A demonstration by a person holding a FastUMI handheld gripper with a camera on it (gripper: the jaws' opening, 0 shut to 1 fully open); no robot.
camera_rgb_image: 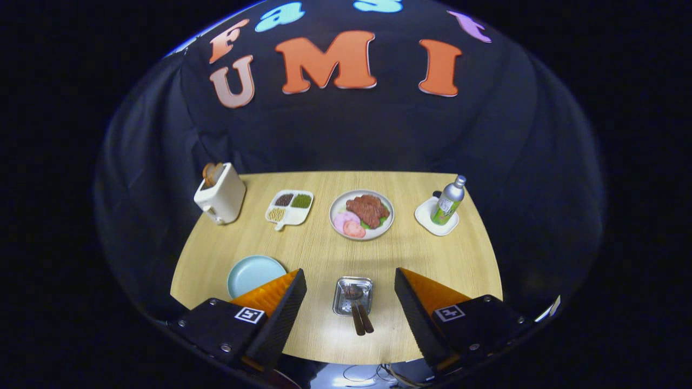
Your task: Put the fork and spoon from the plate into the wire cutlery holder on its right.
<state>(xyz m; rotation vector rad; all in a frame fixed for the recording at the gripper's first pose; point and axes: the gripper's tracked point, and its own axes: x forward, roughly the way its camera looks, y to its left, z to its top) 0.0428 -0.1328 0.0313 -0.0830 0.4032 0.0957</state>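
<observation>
Wooden table (324,248) — tool (350,294) spread wide, empty, cutlery holder (352,296) with two utensils between its fingers.

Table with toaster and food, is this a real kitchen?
Probably not: it looks like a staged booth. A small wooden table stands against black cloth, set with a toaster and a plate of meat. The hand-held gripper hangs open above it.

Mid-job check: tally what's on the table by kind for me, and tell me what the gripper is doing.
Plates and dishes: 4 (blue plate, divided dish, food plate, small white dish)
Toaster: 1
Bottle: 1
Metal cutlery tray: 1
Utensils in tray: 2
Total: 9
The gripper is open, the tray between its fingers.
</observation>
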